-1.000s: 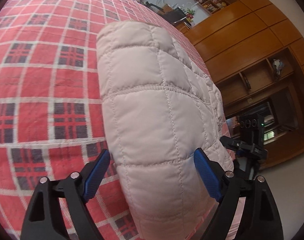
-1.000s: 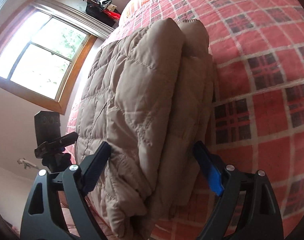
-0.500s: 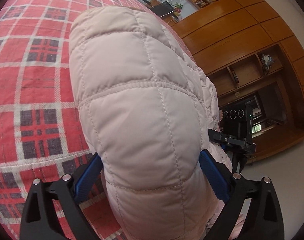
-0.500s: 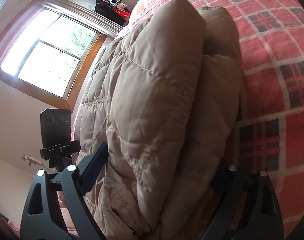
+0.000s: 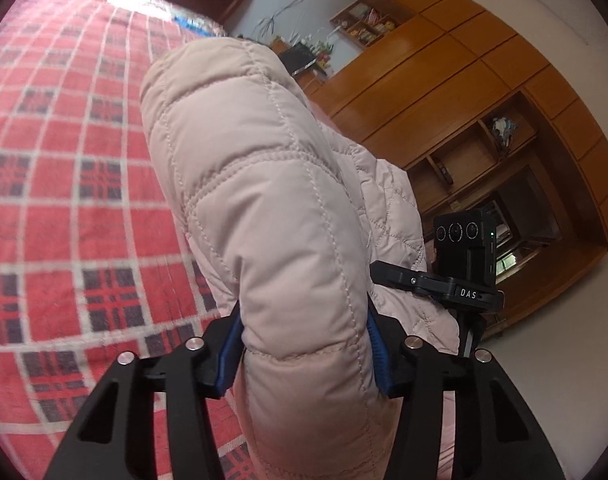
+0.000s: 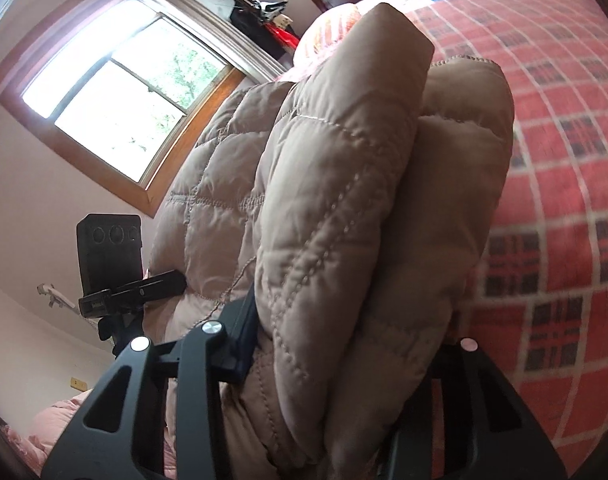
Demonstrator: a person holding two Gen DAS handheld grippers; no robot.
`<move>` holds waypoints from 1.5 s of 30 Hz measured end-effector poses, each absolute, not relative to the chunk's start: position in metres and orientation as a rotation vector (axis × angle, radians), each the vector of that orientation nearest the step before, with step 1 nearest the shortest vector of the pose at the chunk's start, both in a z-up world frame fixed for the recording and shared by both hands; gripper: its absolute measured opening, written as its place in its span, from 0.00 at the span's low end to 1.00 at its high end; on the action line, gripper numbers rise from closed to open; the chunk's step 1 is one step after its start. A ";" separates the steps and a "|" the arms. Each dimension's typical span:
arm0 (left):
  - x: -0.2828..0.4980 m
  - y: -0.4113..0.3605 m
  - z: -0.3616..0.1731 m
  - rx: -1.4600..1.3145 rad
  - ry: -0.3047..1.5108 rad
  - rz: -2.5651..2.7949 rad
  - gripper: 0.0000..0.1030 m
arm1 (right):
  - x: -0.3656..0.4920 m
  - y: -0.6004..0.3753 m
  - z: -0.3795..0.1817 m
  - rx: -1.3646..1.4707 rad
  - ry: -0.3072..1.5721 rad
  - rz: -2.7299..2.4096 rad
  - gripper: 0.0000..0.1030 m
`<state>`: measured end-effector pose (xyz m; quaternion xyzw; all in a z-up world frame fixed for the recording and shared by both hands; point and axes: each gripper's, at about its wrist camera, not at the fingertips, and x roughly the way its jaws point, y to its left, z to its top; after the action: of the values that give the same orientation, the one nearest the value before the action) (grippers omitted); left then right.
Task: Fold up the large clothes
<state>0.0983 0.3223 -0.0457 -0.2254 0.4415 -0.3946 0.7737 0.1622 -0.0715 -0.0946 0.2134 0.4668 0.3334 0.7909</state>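
Left gripper (image 5: 304, 344) clamping a thick fold of the quilted jacket (image 5: 263, 200), blue pads pressing into both sides. Right gripper (image 6: 344, 344) likewise gripping bunched jacket layers (image 6: 364, 200), one finger hidden behind fabric. Jacket rising above the red plaid bed (image 5: 63, 160), wooden cabinets (image 5: 464, 80) standing beyond.

Daylight via window (image 6: 119, 92), blown out; fisheye edges, slight blur.

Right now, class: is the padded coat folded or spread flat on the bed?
Folded. In the right wrist view the coat shows thick doubled layers stacked together, pinched by the right gripper; the left gripper clamps another bunched part.
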 end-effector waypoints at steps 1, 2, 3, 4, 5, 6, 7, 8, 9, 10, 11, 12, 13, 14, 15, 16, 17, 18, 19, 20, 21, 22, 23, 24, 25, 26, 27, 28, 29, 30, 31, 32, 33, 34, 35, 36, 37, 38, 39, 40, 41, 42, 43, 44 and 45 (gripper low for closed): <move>0.098 0.332 -0.042 -0.489 0.942 -0.847 0.51 | 0.166 -0.066 -0.089 0.447 0.996 0.727 0.38; 0.100 0.339 -0.037 -0.490 0.926 -0.834 0.51 | 0.170 -0.060 -0.086 0.443 0.991 0.734 0.38; 0.102 0.347 -0.034 -0.492 0.912 -0.815 0.51 | 0.177 -0.051 -0.080 0.435 0.990 0.744 0.38; 0.104 0.355 -0.032 -0.495 0.904 -0.798 0.51 | 0.185 -0.043 -0.077 0.422 0.991 0.750 0.38; 0.108 0.364 -0.031 -0.501 0.897 -0.780 0.51 | 0.190 -0.039 -0.076 0.409 0.992 0.754 0.38; 0.113 0.373 -0.030 -0.506 0.890 -0.760 0.52 | 0.200 -0.028 -0.075 0.396 1.000 0.758 0.38; 0.117 0.383 -0.030 -0.509 0.885 -0.739 0.52 | 0.208 -0.019 -0.074 0.388 1.010 0.764 0.38; 0.122 0.392 -0.032 -0.513 0.881 -0.717 0.52 | 0.213 -0.015 -0.075 0.380 1.016 0.769 0.38; 0.127 0.400 -0.034 -0.516 0.881 -0.702 0.52 | 0.223 -0.004 -0.077 0.373 1.027 0.774 0.38; 0.134 0.409 -0.037 -0.529 0.882 -0.684 0.53 | 0.232 0.004 -0.080 0.368 1.036 0.778 0.38; 0.141 0.417 -0.041 -0.539 0.887 -0.666 0.53 | 0.238 0.007 -0.082 0.367 1.043 0.781 0.38; 0.148 0.425 -0.045 -0.545 0.892 -0.652 0.53 | 0.247 0.015 -0.088 0.371 1.057 0.784 0.38; 0.154 0.431 -0.050 -0.549 0.900 -0.639 0.53 | 0.252 0.020 -0.093 0.375 1.069 0.785 0.38; 0.160 0.437 -0.056 -0.550 0.907 -0.627 0.53 | 0.257 0.022 -0.098 0.382 1.081 0.785 0.38; 0.165 0.441 -0.060 -0.552 0.913 -0.617 0.53 | 0.259 0.021 -0.104 0.390 1.097 0.783 0.38; 0.171 0.442 -0.065 -0.550 0.923 -0.610 0.53 | 0.262 0.018 -0.111 0.396 1.109 0.780 0.38; 0.177 0.444 -0.070 -0.552 0.934 -0.608 0.54 | 0.264 0.016 -0.119 0.402 1.121 0.777 0.38; 0.181 0.446 -0.074 -0.556 0.945 -0.603 0.55 | 0.263 0.013 -0.125 0.414 1.127 0.777 0.38; 0.185 0.447 -0.079 -0.559 0.945 -0.614 0.56 | 0.261 0.018 -0.128 0.426 1.129 0.781 0.38; 0.190 0.448 -0.081 -0.559 0.942 -0.628 0.57 | 0.260 0.016 -0.132 0.442 1.129 0.786 0.39; 0.191 0.448 -0.084 -0.553 0.937 -0.642 0.59 | 0.258 0.014 -0.135 0.453 1.129 0.789 0.40; 0.191 0.447 -0.085 -0.537 0.933 -0.646 0.61 | 0.254 0.009 -0.139 0.461 1.128 0.791 0.40; 0.190 0.446 -0.087 -0.516 0.928 -0.642 0.64 | 0.257 0.004 -0.140 0.461 1.125 0.789 0.41; 0.188 0.447 -0.089 -0.498 0.925 -0.638 0.68 | 0.253 0.000 -0.143 0.461 1.121 0.785 0.45; 0.188 0.445 -0.090 -0.483 0.923 -0.631 0.69 | 0.253 -0.003 -0.146 0.469 1.123 0.780 0.47; 0.188 0.444 -0.090 -0.481 0.928 -0.626 0.74 | 0.255 0.001 -0.148 0.478 1.125 0.776 0.52; 0.189 0.444 -0.091 -0.488 0.939 -0.618 0.78 | 0.252 -0.002 -0.149 0.486 1.120 0.777 0.56; 0.189 0.443 -0.090 -0.498 0.950 -0.612 0.80 | 0.253 -0.004 -0.150 0.487 1.115 0.775 0.58; 0.189 0.444 -0.089 -0.508 0.961 -0.607 0.81 | 0.251 -0.006 -0.150 0.482 1.113 0.770 0.62; 0.187 0.445 -0.089 -0.511 0.969 -0.598 0.82 | 0.246 -0.008 -0.147 0.471 1.114 0.762 0.67; 0.184 0.447 -0.086 -0.512 0.975 -0.584 0.82 | 0.243 -0.012 -0.145 0.461 1.113 0.751 0.70; 0.182 0.448 -0.083 -0.507 0.975 -0.568 0.82 | 0.243 -0.011 -0.141 0.453 1.108 0.742 0.71; 0.177 0.449 -0.079 -0.495 0.976 -0.549 0.82 | 0.235 -0.016 -0.136 0.439 1.100 0.728 0.72; 0.172 0.450 -0.076 -0.482 0.978 -0.517 0.83 | 0.227 -0.020 -0.131 0.430 1.096 0.713 0.73; 0.166 0.451 -0.072 -0.474 0.979 -0.487 0.84 | 0.223 -0.023 -0.126 0.421 1.092 0.698 0.74; 0.160 0.453 -0.069 -0.474 0.976 -0.461 0.86 | 0.212 -0.028 -0.120 0.401 1.084 0.673 0.76; 0.151 0.454 -0.066 -0.469 0.974 -0.426 0.86 | 0.205 -0.031 -0.116 0.386 1.077 0.653 0.76; 0.143 0.454 -0.063 -0.463 0.969 -0.397 0.86 | 0.196 -0.035 -0.113 0.366 1.070 0.631 0.78; 0.133 0.454 -0.061 -0.451 0.967 -0.374 0.87 | 0.185 -0.039 -0.109 0.344 1.063 0.616 0.82; 0.125 0.452 -0.060 -0.433 0.969 -0.352 0.87 | 0.172 -0.042 -0.106 0.316 1.060 0.597 0.83; 0.115 0.450 -0.058 -0.415 0.961 -0.335 0.87 | 0.159 -0.045 -0.104 0.293 1.051 0.583 0.83; 0.107 0.449 -0.057 -0.400 0.951 -0.325 0.87 | 0.146 -0.047 -0.102 0.274 1.043 0.576 0.83; 0.097 0.446 -0.056 -0.379 0.948 -0.318 0.87 | 0.137 -0.049 -0.102 0.265 1.039 0.568 0.83; 0.088 0.444 -0.055 -0.366 0.943 -0.315 0.87 | 0.127 -0.053 -0.103 0.266 1.032 0.560 0.83; 0.081 0.441 -0.054 -0.354 0.936 -0.311 0.87 | 0.119 -0.056 -0.105 0.276 1.028 0.559 0.83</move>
<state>0.0814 0.4415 -0.0544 -0.1691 0.4467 -0.1485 0.8659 0.1194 -0.0560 -0.1051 0.1298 0.4837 0.2629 0.8247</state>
